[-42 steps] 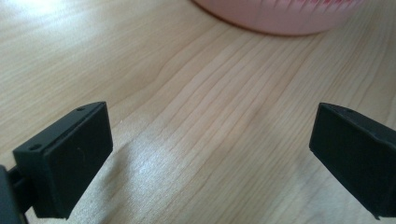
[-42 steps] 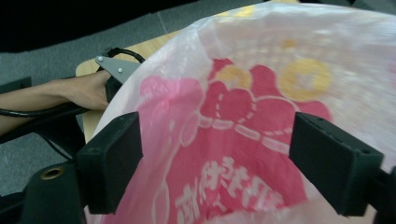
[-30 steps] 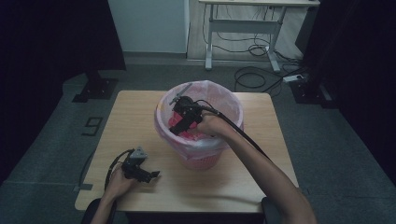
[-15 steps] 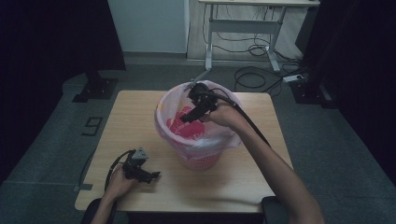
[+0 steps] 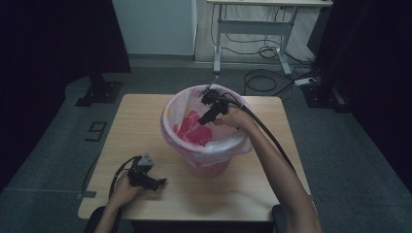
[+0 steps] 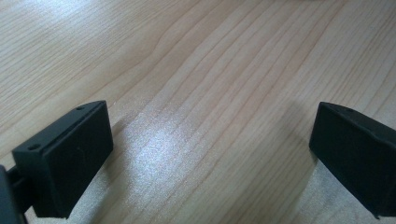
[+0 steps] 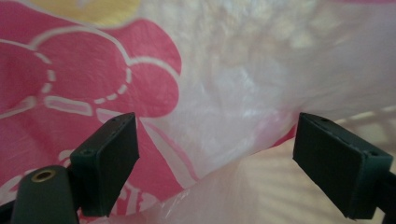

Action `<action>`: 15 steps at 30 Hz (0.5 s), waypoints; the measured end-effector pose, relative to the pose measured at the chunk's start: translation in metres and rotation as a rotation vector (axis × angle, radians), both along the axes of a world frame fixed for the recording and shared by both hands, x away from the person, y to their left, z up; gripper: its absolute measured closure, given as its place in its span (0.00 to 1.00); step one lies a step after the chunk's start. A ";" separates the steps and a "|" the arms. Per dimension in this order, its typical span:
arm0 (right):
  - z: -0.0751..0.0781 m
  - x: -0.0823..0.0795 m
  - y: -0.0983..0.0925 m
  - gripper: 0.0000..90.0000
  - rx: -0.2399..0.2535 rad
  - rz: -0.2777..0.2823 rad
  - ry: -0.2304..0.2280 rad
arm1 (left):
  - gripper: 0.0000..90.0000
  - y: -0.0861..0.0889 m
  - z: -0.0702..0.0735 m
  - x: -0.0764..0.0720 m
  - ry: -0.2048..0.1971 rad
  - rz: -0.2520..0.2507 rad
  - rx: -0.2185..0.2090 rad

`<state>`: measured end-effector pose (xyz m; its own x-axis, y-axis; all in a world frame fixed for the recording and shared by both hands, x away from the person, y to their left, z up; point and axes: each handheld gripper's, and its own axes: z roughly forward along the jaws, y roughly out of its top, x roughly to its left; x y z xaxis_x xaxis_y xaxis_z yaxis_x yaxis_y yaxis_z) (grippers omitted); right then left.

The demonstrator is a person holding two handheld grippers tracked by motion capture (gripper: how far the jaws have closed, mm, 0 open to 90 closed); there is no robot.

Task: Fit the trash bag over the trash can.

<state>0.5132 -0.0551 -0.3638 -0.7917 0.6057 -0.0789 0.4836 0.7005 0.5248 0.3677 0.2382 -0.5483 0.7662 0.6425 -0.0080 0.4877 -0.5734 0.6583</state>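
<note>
While left gripper [image 5: 158,183] rests near table [image 5: 141,126] front-left corner, jaws wide, empty, right gripper [image 5: 204,118] hangs wide open over bag [image 5: 228,145] in bin [image 5: 209,168].

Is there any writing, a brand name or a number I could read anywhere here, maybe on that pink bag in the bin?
None: no readable text anywhere.
The pink bag inside the bin carries only a white outline drawing with dashed lines, plus a yellow patch at the top; no letters.
The wooden table and both grippers, left and right, show no label.
A dark mark on the floor left of the table is too blurred to read.
</note>
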 end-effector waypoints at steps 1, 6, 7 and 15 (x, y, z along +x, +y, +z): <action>-0.002 0.001 0.001 0.15 -0.004 0.004 0.005 | 0.00 0.000 0.000 0.000 0.000 0.000 0.000; 0.011 -0.004 -0.002 0.15 0.026 0.007 -0.029 | 0.00 -0.001 0.000 0.000 0.000 0.009 0.001; 0.016 -0.007 -0.004 0.15 0.028 0.017 -0.033 | 0.00 -0.001 0.000 0.000 0.000 0.015 0.001; 0.050 -0.036 -0.017 0.15 0.073 0.133 -0.070 | 0.00 -0.003 0.000 -0.001 0.000 0.033 -0.001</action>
